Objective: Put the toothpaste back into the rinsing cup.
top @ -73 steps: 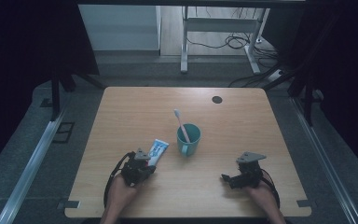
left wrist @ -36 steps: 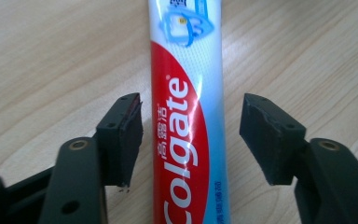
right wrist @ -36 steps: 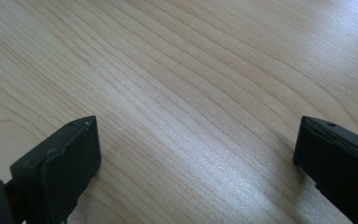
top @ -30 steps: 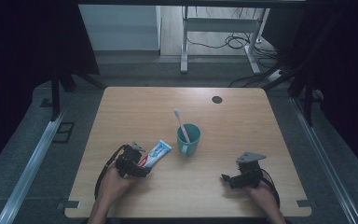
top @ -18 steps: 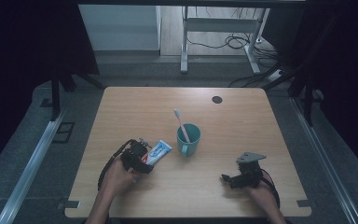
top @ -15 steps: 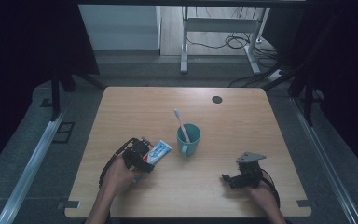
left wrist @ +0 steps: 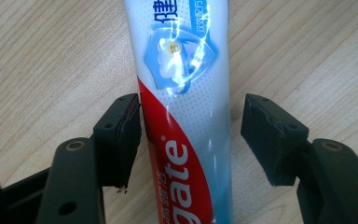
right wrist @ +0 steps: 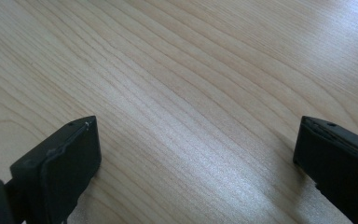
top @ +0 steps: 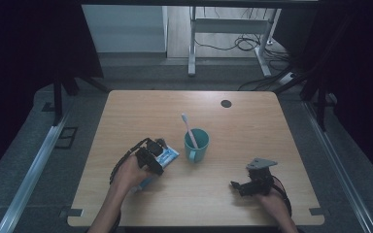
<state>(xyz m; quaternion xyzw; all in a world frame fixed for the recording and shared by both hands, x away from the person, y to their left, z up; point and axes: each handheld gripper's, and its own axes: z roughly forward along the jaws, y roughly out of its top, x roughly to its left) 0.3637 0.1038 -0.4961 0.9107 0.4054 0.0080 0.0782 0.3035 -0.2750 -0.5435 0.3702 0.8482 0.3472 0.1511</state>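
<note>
While the toothpaste tube (left wrist: pixel 186 135) lies flat on the table (top: pixel 252 121) just left of the teal cup (top: pixel 197 144), your left gripper (left wrist: pixel 191 135) straddles it, jaws just closing (right pad not yet touching). Your right gripper (right wrist: pixel 193 154) rests wide open, holding nothing.

Toothpaste tube (left wrist: pixel 186 116): white with red band, blue swirl, white lettering. Mug (top: pixel 197 144): teal. Toothbrush (top: pixel 189 129): pink handle. Tabletop (top: pixel 252 126): light wood grain. Gripper jaws: black.
</note>
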